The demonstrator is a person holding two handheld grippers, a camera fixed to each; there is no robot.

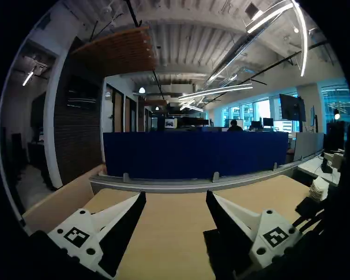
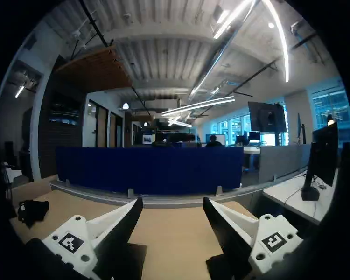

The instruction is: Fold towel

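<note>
My left gripper [image 1: 175, 196] hovers open over a light wooden table [image 1: 175, 224], with nothing between its white fingers [image 1: 123, 214]. My right gripper [image 2: 171, 200] is open too, above the same kind of tabletop [image 2: 175, 233], its jaws wide apart and holding nothing. A pale stack that looks like folded cloth [image 1: 320, 186] sits at the table's right edge in the left gripper view. A crumpled black item [image 2: 32, 210], possibly cloth, lies at the far left of the table in the right gripper view. I cannot tell which of these is the towel.
A blue divider panel [image 1: 193, 154] runs along the table's far edge, also seen as the blue divider [image 2: 151, 175]. To the right stands a white desk [image 2: 291, 196] with a monitor [image 2: 322, 158]. Black gear [image 1: 310, 207] lies beside the pale stack.
</note>
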